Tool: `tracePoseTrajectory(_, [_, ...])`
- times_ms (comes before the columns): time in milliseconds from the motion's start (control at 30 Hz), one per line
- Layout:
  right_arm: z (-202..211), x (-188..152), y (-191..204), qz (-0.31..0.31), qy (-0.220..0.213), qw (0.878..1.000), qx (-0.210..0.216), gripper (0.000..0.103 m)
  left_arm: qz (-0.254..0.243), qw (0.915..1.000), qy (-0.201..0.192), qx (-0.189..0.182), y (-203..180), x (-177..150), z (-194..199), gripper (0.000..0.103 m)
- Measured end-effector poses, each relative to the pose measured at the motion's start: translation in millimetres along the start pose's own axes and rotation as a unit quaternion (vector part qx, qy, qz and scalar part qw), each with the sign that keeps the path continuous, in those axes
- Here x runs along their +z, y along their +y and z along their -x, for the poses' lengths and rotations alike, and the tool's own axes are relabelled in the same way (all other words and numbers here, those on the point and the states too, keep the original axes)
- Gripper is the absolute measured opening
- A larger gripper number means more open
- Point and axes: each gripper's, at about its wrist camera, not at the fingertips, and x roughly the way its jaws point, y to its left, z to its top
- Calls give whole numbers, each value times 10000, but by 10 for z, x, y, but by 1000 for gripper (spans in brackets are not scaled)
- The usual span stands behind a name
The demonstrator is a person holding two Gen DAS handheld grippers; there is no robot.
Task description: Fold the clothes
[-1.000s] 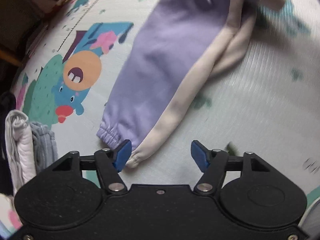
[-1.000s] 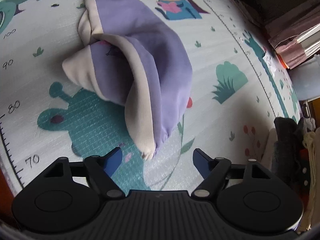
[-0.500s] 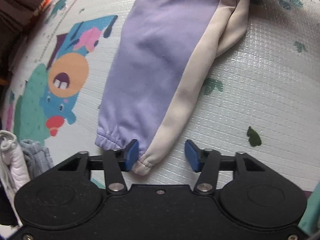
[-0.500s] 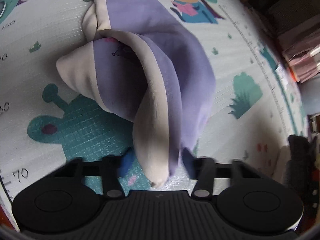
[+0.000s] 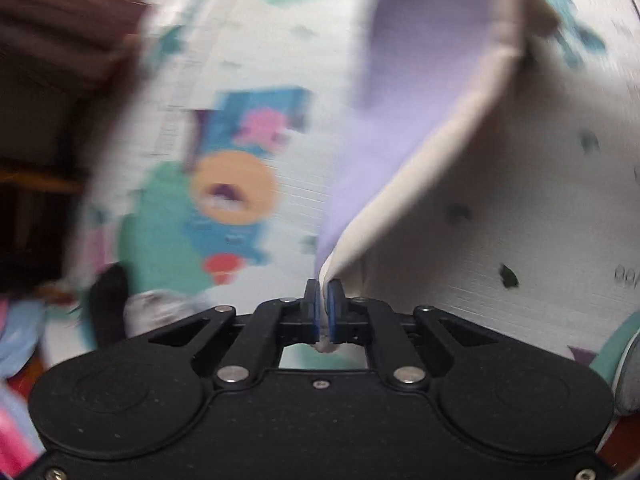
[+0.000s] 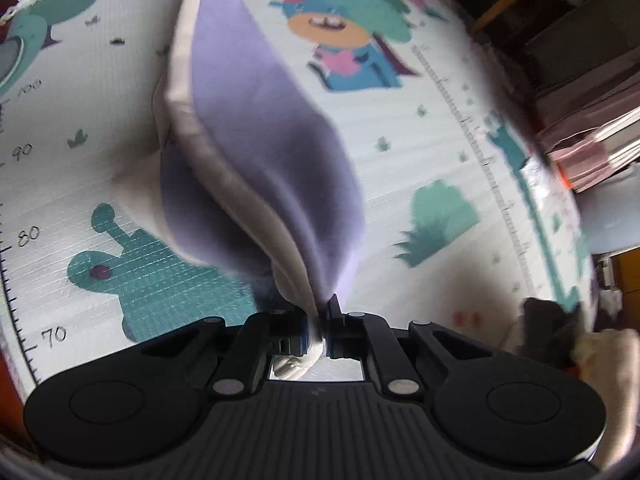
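A pair of lilac trousers with cream side stripes (image 5: 404, 128) hangs stretched between my two grippers above a printed play mat (image 5: 520, 200). My left gripper (image 5: 323, 302) is shut on the cuff end, and the cloth rises away from it to the upper right. My right gripper (image 6: 318, 320) is shut on the other end of the trousers (image 6: 256, 136), which billow up and away from the mat (image 6: 400, 152) toward the far left. The left wrist view is blurred by motion.
Other clothes lie at the mat's edge: a dark and pale heap (image 5: 120, 304) low left in the left wrist view, and a dark and cream heap (image 6: 568, 332) low right in the right wrist view. Stacked boxes or furniture (image 6: 592, 128) stand beyond the mat's right side.
Both grippers were open around the trousers' ends on the mat. Both have now shut on the cloth and lifted it, so the trousers hang between them.
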Motion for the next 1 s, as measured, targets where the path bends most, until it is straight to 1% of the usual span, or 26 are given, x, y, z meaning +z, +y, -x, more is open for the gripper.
tracePoseTrajectory(100, [333, -34, -130, -81, -87, 9998, -165, 9, 203, 9988, -144, 432, 142, -13, 575, 3])
tracePoseTrajectory(133, [450, -46, -176, -135, -112, 9996, -207, 9, 424, 9977, -251, 473, 191, -32, 758, 3])
tracePoseTrajectory(200, [716, -68, -263, -378, -182, 9991, -107, 9, 660, 9951, -407, 607, 219, -100, 1108, 3])
tracePoseTrajectory(267, [970, -89, -266, -460, -257, 9986, 55, 9, 811, 9935, -528, 599, 187, -198, 1397, 3])
tracePoseTrajectory(333, [1217, -118, -239, -530, -341, 9977, 246, 9, 840, 9932, -614, 515, 93, -302, 1638, 3])
tracePoseTrajectory(400, [1461, -168, -138, -529, -480, 9955, 629, 9, 850, 9930, -708, 406, -1, -425, 1863, 3])
tracePoseTrajectory(467, [1642, -229, 31, -402, -517, 9931, 977, 9, 744, 9944, -716, 231, -132, -564, 1999, 3])
tracePoseTrajectory(533, [1761, -282, 218, -171, -463, 9882, 1451, 9, 746, 9949, -666, -106, -269, -688, 2030, 3])
tracePoseTrajectory(567, [1784, -308, 313, -35, -408, 9837, 1750, 9, 724, 9949, -642, -282, -338, -739, 2026, 3])
tracePoseTrajectory(600, [1771, -328, 400, 87, -296, 9801, 1959, 9, 710, 9948, -574, -458, -406, -777, 1990, 3])
tracePoseTrajectory(633, [1730, -340, 467, 210, -146, 9785, 2046, 9, 647, 9949, -494, -588, -467, -780, 1924, 3])
tracePoseTrajectory(700, [1588, -342, 508, 338, 141, 9774, 2084, 9, 494, 9948, -329, -833, -585, -758, 1781, 3])
tracePoseTrajectory(767, [1433, -318, 432, 261, 327, 9766, 2111, 9, 361, 9942, -204, -989, -650, -688, 1653, 3])
tracePoseTrajectory(800, [1352, -297, 379, 202, 401, 9770, 2086, 9, 377, 9937, -144, -1050, -640, -644, 1581, 3])
tracePoseTrajectory(933, [1002, -222, 156, -202, 658, 9781, 1965, 9, 585, 9926, 61, -1063, -477, -499, 1272, 3])
tracePoseTrajectory(1000, [787, -174, 163, -195, 854, 9776, 1915, 9, 629, 9923, 219, -1041, -397, -402, 1061, 3])
